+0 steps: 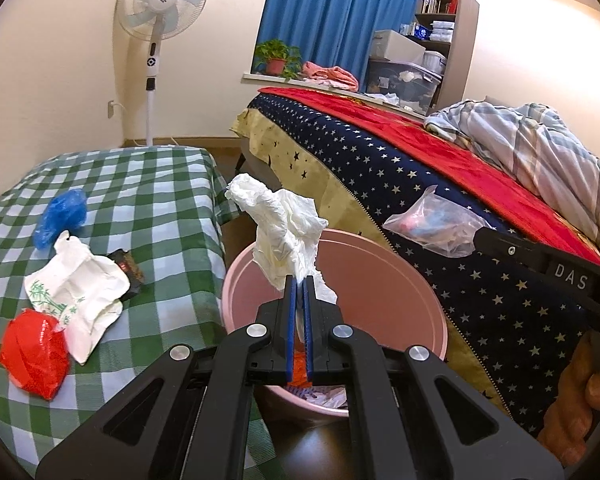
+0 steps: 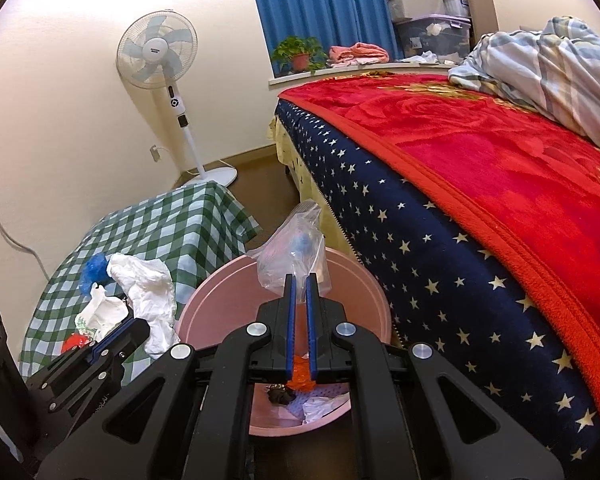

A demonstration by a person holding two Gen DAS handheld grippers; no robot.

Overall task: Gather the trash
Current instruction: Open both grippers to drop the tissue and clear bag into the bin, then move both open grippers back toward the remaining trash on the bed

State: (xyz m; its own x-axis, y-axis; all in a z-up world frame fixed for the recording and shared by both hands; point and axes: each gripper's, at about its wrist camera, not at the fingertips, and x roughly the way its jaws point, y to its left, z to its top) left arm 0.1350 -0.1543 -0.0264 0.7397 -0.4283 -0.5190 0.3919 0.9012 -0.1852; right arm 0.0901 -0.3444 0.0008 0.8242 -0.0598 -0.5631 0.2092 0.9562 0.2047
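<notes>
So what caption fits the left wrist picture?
Left gripper holds crumpled white paper above the pink bin.

Crumpled white tissue (image 1: 284, 232), clear plastic bag (image 2: 294, 256) (both clamped), above pink bin (image 1: 400, 280)

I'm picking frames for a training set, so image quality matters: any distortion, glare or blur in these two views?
Left wrist view: strong fisheye bending, dark corner vignette; the left claw and its white tissue are sharp. Right wrist view: same bending; the clear plastic bag in the right claw shows mild sheen, the pink bin is evenly lit, no motion blur.
</notes>
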